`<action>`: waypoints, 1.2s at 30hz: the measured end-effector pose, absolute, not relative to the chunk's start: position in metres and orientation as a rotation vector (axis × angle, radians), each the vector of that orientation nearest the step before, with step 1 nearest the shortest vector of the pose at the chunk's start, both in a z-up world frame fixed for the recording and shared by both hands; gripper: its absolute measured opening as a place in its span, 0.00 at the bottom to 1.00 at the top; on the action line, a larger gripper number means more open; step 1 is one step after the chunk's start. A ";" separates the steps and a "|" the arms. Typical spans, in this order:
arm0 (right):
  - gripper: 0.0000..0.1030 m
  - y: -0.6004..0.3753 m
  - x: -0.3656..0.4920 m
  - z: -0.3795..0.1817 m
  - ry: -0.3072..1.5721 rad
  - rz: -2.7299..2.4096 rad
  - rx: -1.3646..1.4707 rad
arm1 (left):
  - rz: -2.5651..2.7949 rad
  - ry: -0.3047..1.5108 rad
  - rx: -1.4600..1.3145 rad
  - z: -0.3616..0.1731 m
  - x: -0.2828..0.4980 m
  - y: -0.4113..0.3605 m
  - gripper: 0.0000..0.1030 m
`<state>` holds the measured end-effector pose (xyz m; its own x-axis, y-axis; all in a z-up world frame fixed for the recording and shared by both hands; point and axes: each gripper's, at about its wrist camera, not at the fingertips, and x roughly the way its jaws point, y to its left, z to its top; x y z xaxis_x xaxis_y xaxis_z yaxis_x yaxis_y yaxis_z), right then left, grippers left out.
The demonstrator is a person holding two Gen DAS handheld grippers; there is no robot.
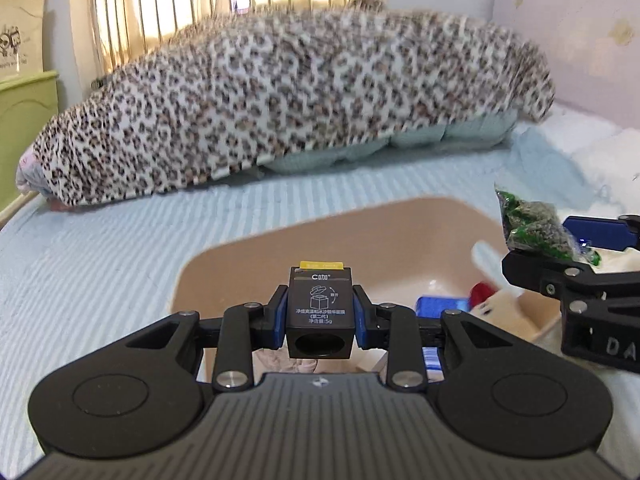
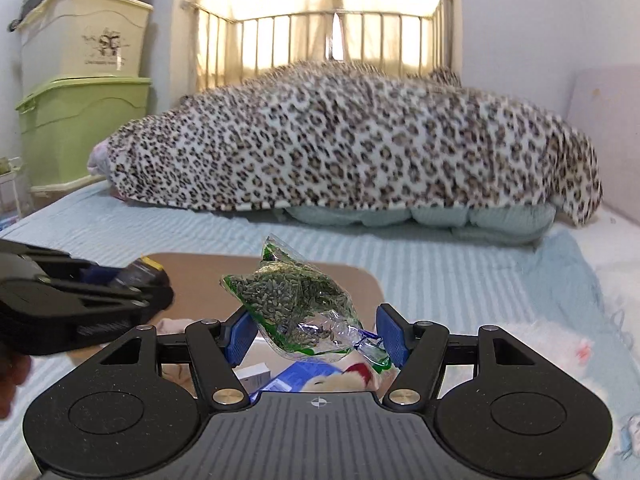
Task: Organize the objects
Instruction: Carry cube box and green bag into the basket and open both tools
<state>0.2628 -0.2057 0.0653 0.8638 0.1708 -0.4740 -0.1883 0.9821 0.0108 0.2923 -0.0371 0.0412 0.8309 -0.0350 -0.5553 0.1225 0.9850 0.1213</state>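
A small black box (image 1: 320,312), printed with white characters and topped by a yellow tab, is clamped between the blue pads of the left gripper (image 1: 320,316) and is held above the near rim of a beige basin (image 1: 280,240) that rests on the light blue striped bedspread (image 1: 100,264). A clear bag of green seeds (image 2: 298,304) is seen between the pads of the right gripper (image 2: 316,338); its jaws are spread wide, with the bag touching the left pad and its crumpled end lying at the right pad, so whether it is truly gripped cannot be told. The bag is positioned over the basin, in which a blue packet (image 1: 442,306), a white plush toy with a red part (image 1: 494,304) and a small white carton (image 2: 254,374) are contained. A leopard-print blanket (image 1: 288,100) is heaped at the far end of the bed, and green and cream storage bins (image 2: 80,120) are stacked beside it.
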 end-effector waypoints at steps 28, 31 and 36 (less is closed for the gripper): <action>0.98 -0.200 0.255 0.066 0.570 0.159 -0.051 | -0.031 0.728 0.134 0.035 0.290 -0.025 0.79; 0.99 -0.203 0.243 0.076 0.554 0.161 -0.031 | -0.037 0.707 0.145 0.043 0.279 -0.026 0.79; 1.00 -0.210 0.218 0.090 0.538 0.155 0.003 | -0.048 0.704 0.115 0.054 0.258 -0.025 0.79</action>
<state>0.2184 -0.2097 0.0897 0.8475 0.1473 -0.5100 -0.1459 0.9884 0.0430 0.2577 -0.0248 0.0537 0.7616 -0.0050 -0.6480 0.0828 0.9925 0.0896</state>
